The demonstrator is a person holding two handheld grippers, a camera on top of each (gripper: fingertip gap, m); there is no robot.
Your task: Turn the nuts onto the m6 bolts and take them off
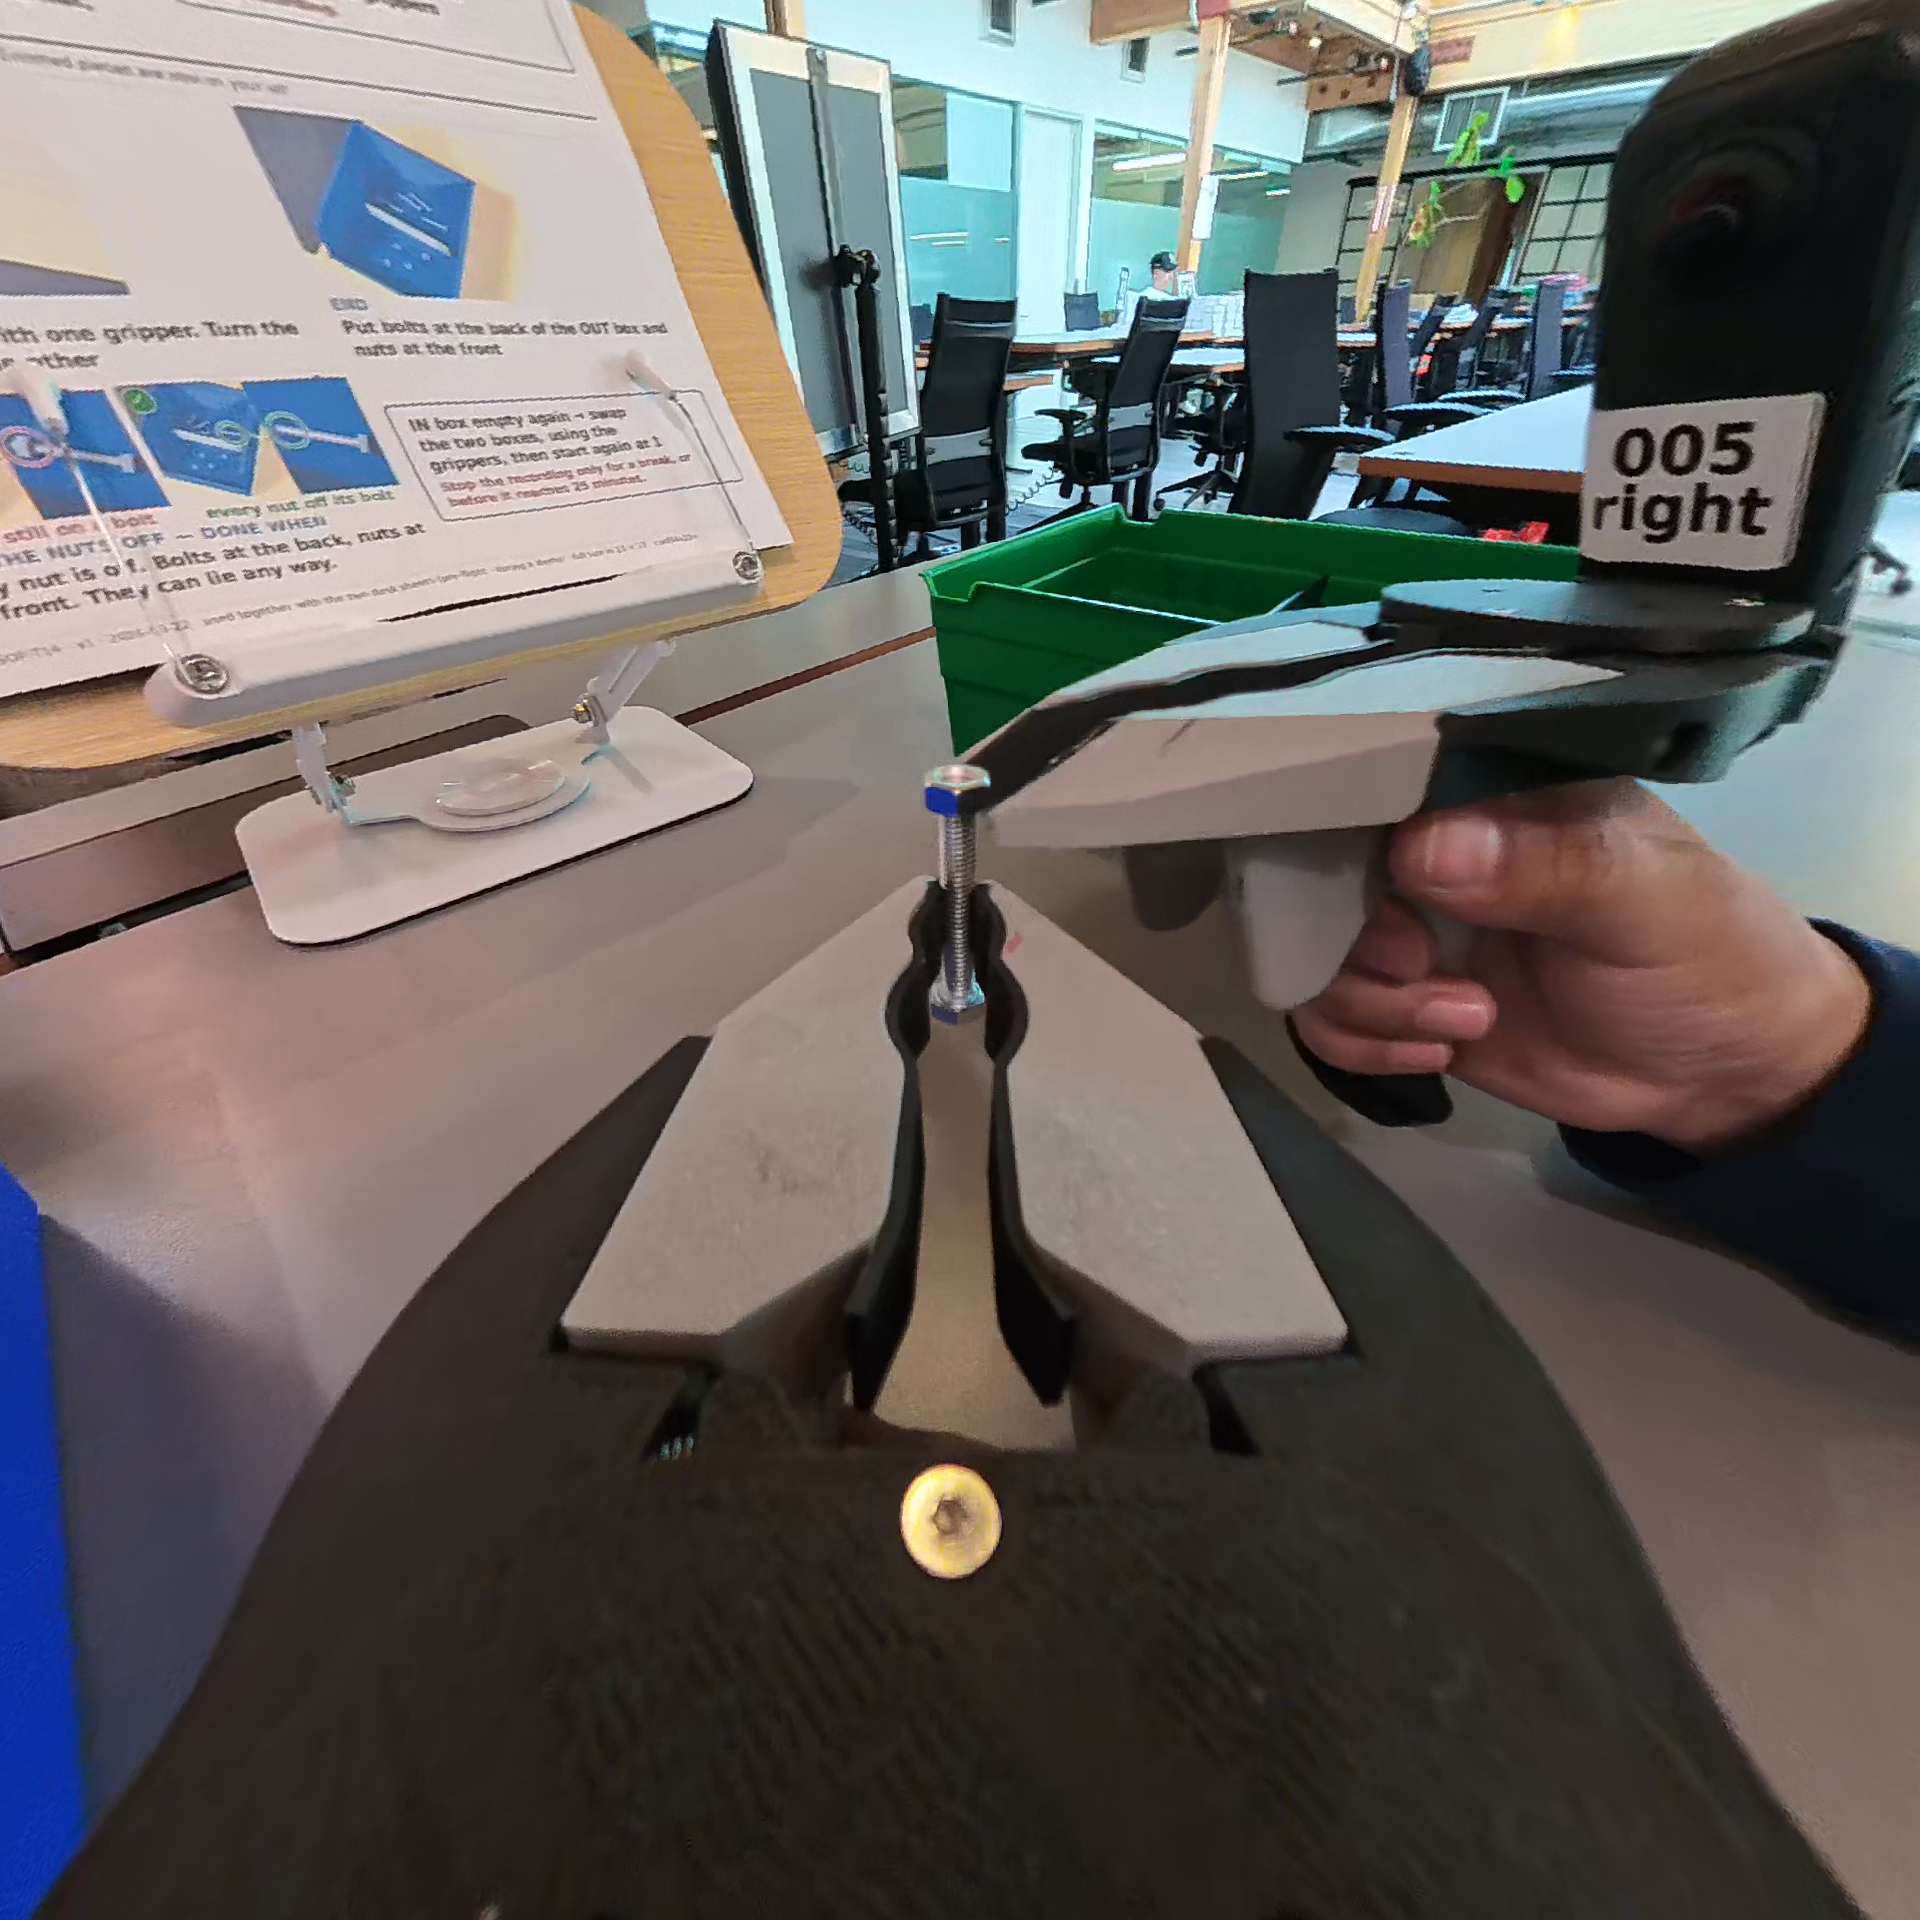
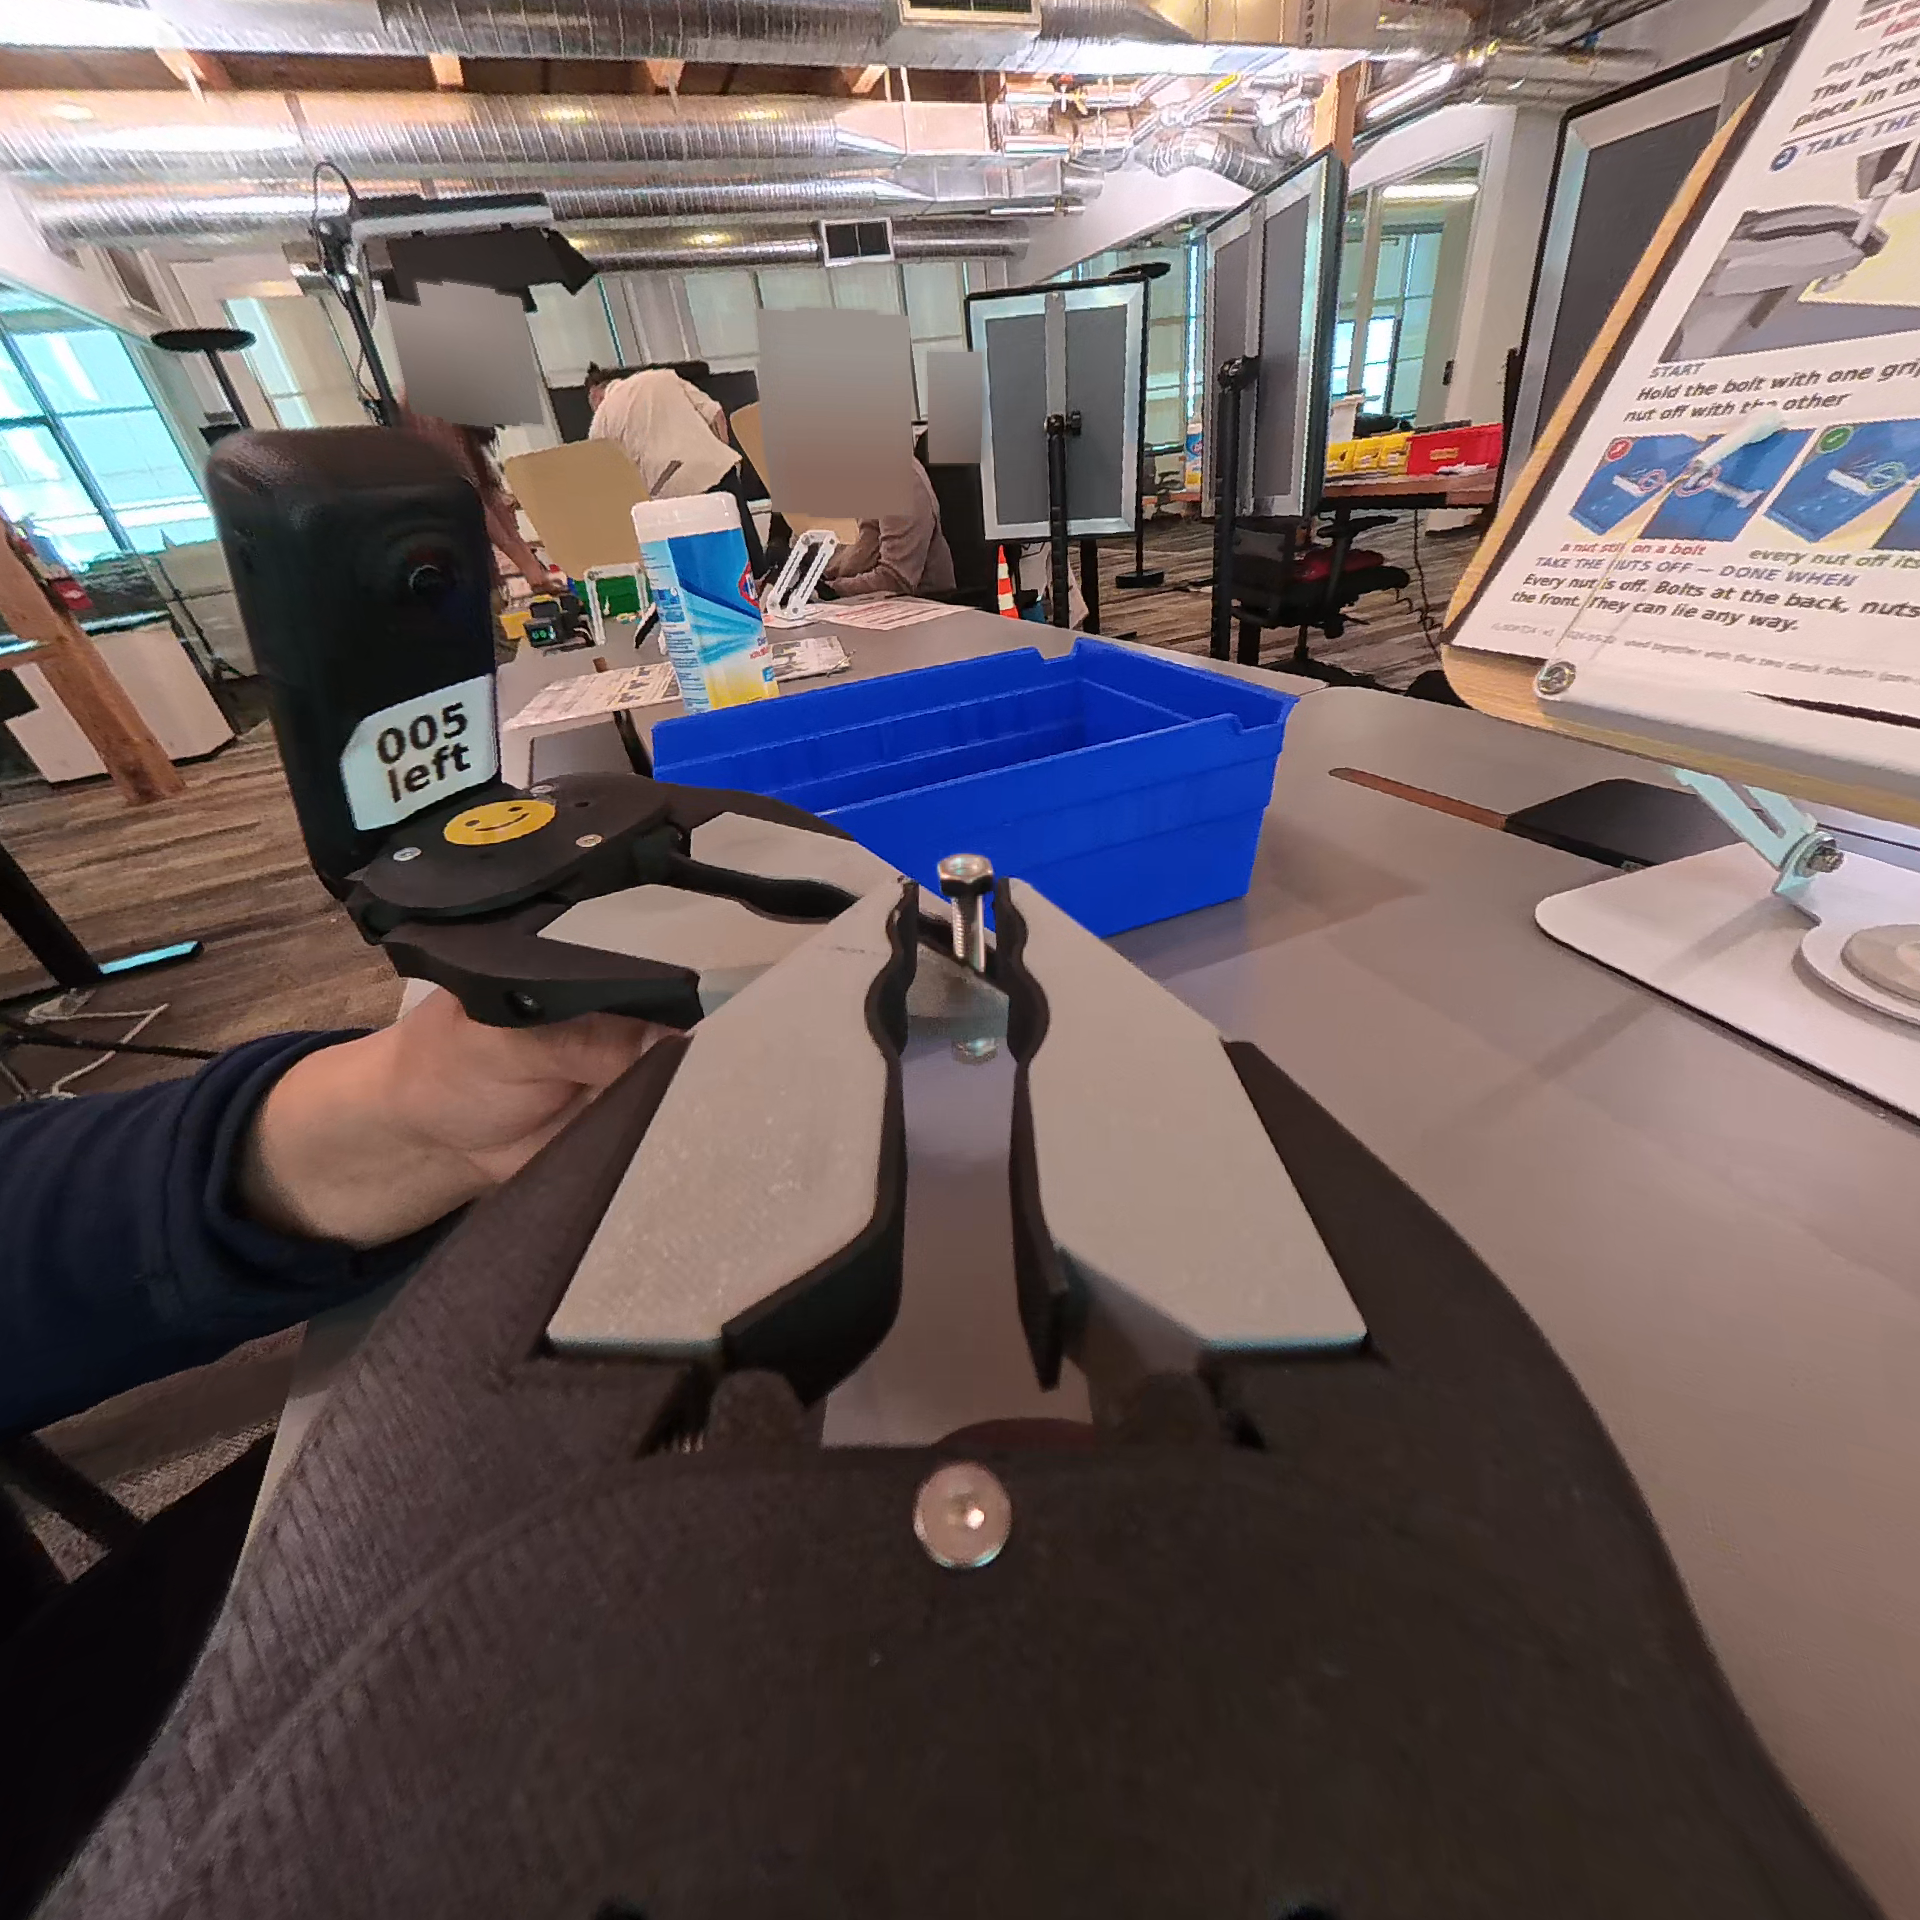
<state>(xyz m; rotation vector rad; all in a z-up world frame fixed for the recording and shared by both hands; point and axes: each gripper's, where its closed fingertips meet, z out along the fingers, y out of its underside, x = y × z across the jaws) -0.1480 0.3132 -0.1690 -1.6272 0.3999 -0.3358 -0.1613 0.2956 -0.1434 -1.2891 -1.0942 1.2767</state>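
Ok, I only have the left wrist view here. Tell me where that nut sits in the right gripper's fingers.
Observer: In the right wrist view the nut sits between the very tips of the right gripper; whether the pads press it, I cannot tell.
Operator: Say what lies behind it there.
Observer: A blue bin, just past the bolt.
Operator: And name what is beyond that.
Observer: A wipes canister stands farther back.
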